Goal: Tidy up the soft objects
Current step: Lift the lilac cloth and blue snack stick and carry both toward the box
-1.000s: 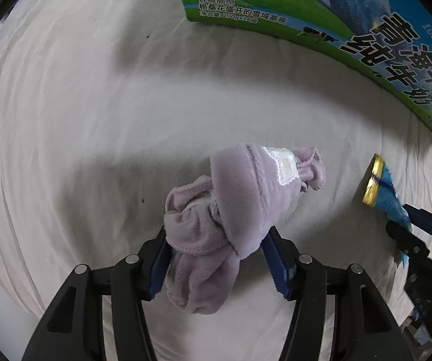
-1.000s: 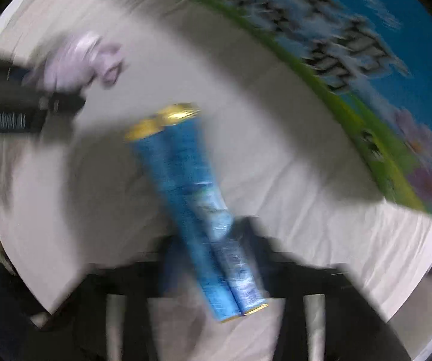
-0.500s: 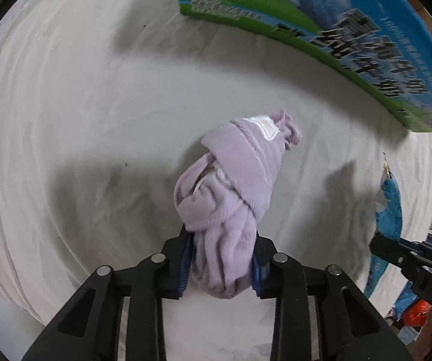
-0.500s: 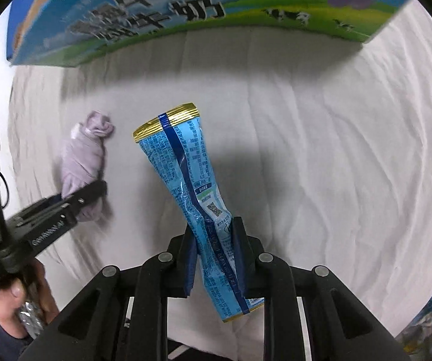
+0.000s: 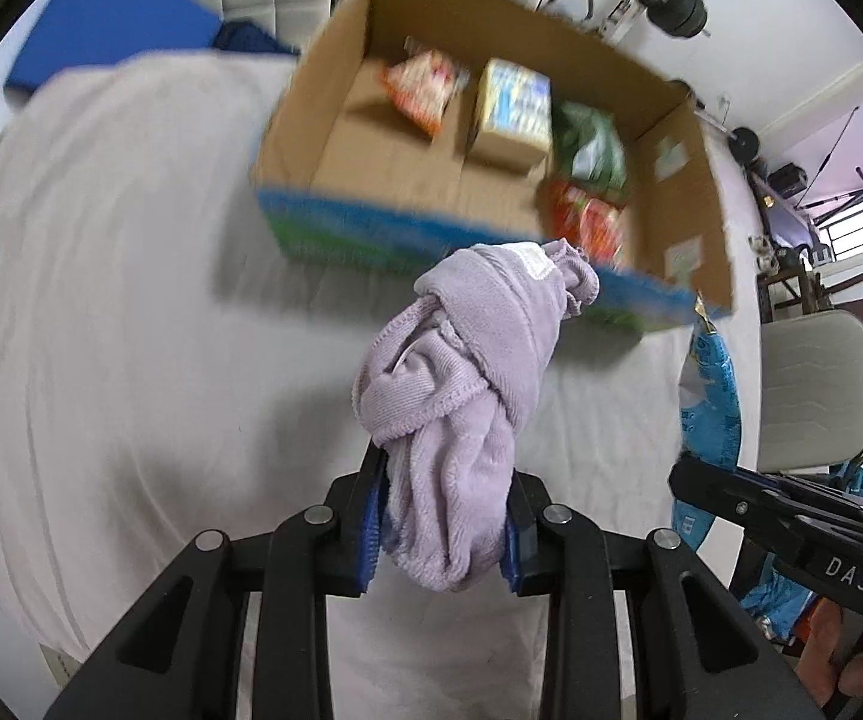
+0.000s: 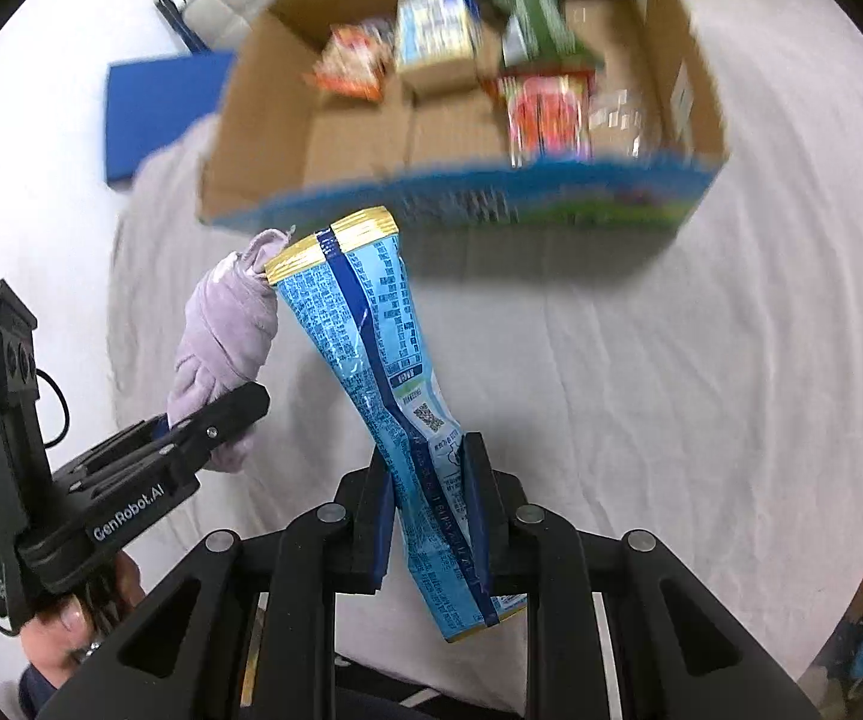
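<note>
hand (image 6: 65,630) under left gripper (image 6: 215,420) shows rightside only.

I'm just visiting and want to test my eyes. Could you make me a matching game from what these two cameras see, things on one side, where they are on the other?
Things:
1. lilac cloth bundle
2. blue snack packet
3. green packet
4. cardboard box

Places:
A. inside the box
B. standing on the white sheet
C. clamped in the right gripper
D. clamped in the left gripper

Pairs: 1-D, 2-C, 3-A, 4-B
</note>
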`<state>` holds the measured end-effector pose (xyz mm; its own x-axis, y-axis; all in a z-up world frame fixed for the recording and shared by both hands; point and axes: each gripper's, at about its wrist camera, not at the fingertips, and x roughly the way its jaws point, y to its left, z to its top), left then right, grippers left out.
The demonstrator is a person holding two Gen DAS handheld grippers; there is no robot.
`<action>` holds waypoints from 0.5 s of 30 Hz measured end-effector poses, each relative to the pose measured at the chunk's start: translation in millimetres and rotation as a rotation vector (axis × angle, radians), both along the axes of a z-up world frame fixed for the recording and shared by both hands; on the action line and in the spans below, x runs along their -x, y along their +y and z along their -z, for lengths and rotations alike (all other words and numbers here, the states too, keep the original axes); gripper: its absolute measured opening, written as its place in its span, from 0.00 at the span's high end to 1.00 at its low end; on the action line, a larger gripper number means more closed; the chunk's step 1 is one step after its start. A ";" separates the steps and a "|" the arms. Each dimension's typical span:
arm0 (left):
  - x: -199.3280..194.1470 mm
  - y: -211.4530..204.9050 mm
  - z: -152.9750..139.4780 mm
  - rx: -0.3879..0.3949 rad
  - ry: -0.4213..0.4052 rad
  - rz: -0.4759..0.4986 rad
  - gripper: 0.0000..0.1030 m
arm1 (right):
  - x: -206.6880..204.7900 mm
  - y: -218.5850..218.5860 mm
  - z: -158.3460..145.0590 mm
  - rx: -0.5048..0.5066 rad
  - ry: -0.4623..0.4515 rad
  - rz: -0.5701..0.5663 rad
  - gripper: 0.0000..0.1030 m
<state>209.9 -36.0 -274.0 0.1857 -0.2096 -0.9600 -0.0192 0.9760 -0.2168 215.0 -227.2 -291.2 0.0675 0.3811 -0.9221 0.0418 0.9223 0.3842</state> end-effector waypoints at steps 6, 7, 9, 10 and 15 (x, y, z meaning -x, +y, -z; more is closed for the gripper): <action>-22.3 1.1 -35.2 -0.041 -0.077 0.014 0.73 | -9.2 -16.9 -54.5 0.120 -0.086 0.050 0.78; -30.0 6.4 -36.6 -0.041 -0.085 0.013 0.73 | -11.8 -20.5 -60.6 0.129 -0.094 0.064 0.78; -37.8 7.0 -45.8 -0.045 -0.103 0.013 0.73 | -20.3 -23.4 -71.4 0.147 -0.111 0.085 0.78; -38.3 12.5 -51.1 -0.044 -0.112 0.014 0.73 | -24.8 -23.3 -72.5 0.154 -0.116 0.095 0.78; -75.7 6.5 -59.1 -0.042 -0.136 0.022 0.73 | -58.4 -17.4 -75.7 0.142 -0.133 0.154 0.78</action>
<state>285.6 -29.5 -214.9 0.3102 -0.1746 -0.9345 0.0286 0.9843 -0.1744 273.4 -244.6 -215.5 0.2396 0.2245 -0.9446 0.1435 0.9540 0.2632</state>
